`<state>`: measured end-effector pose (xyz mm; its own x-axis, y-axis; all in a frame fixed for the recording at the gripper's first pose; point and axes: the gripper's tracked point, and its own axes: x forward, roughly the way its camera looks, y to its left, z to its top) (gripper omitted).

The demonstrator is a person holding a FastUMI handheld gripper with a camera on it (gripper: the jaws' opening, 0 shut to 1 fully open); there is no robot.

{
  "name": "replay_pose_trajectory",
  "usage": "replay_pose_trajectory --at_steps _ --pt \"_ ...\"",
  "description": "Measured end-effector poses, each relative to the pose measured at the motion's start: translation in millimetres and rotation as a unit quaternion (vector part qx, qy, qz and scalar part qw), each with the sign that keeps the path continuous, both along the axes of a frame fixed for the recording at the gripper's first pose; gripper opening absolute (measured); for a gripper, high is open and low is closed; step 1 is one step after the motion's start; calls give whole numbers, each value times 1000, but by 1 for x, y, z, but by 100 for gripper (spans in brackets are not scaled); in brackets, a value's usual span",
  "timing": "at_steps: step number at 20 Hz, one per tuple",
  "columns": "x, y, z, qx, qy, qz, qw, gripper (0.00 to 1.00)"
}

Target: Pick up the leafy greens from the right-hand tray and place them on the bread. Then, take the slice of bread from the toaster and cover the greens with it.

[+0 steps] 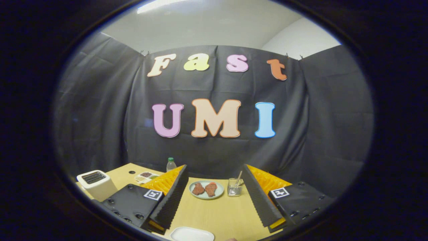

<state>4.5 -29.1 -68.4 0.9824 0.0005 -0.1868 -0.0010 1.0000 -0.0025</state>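
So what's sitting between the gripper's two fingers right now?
The gripper is open. In the gripper view, a round plate with two reddish-brown pieces sits on the wooden table between the fingers, beside a glass cup.

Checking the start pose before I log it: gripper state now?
Gripper: open, fingers spread wide and holding nothing, above the table, with the plate of two reddish pieces beyond them.

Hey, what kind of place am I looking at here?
Probably a staged kitchen setup in a recording booth: a wooden table backed by black cloth, with a toaster, a plate of food and a glass beyond the open gripper.
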Motion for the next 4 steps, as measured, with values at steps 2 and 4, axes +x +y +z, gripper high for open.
replay_pose_trajectory --at_steps 2,4 --pt "-2 -9 2 3 -4 -11 1000 100" --pt "-4 -18 8 4 -10 -19 1000 100"
